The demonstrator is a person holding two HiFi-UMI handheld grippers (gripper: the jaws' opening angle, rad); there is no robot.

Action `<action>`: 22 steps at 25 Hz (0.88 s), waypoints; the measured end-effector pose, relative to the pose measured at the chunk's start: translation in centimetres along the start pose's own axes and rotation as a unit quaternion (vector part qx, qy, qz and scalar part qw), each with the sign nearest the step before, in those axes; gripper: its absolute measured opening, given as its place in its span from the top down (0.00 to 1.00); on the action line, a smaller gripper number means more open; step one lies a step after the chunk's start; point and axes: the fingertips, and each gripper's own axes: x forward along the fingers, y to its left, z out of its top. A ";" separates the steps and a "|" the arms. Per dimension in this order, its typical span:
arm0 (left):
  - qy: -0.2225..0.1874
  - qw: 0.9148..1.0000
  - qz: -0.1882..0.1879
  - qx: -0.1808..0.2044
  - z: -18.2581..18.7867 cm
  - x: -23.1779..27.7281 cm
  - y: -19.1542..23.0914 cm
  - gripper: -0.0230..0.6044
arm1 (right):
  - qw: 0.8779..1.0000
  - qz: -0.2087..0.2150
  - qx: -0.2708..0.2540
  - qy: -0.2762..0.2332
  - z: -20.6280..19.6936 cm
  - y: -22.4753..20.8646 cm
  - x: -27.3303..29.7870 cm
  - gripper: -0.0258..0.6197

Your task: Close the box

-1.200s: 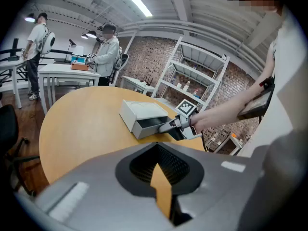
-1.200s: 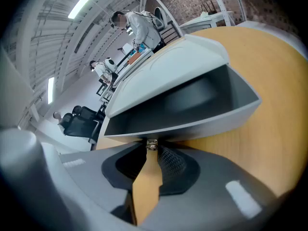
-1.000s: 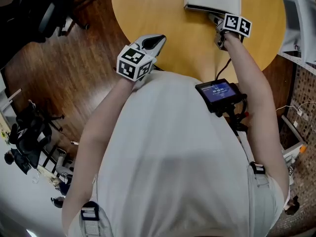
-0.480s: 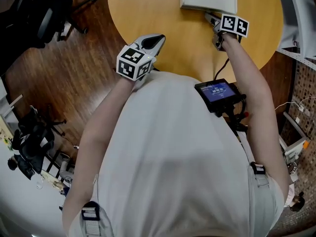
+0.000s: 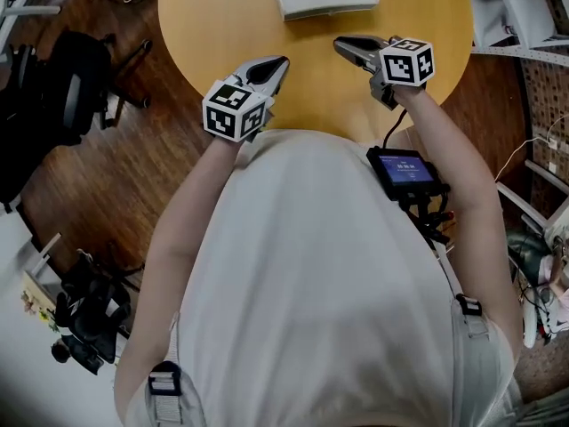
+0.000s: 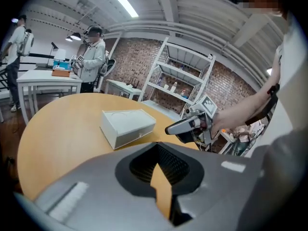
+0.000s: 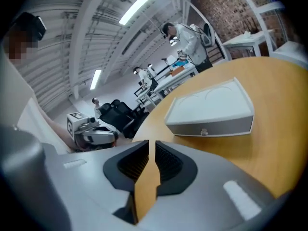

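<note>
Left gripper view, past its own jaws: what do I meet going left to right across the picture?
White side table → white box → right gripper, its jaws closing with nothing between them.

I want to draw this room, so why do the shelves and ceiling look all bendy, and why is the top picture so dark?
Left gripper view: the wide-angle lens curves the shelves and blackens the corners, yet the box is sharp. Right gripper view: same curving, and the ceiling lights glare white. Head view: dim, with no glare on the table.
</note>
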 end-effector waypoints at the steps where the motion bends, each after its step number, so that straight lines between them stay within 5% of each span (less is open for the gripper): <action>1: -0.001 1.000 -0.006 0.006 0.3 0.2 -0.8 0.96 | 1.000 0.006 -0.012 -0.014 0.1 1.0 -1.1 0.90; 10: 0.005 0.996 -0.064 0.061 0.8 1.4 -10.6 0.96 | 0.992 -0.015 -0.107 -0.072 -3.6 6.8 -13.5 0.95; 22: -0.010 0.995 -0.071 0.067 1.5 2.3 -12.5 0.96 | 0.978 0.007 -0.155 -0.138 -3.3 10.9 -16.1 0.96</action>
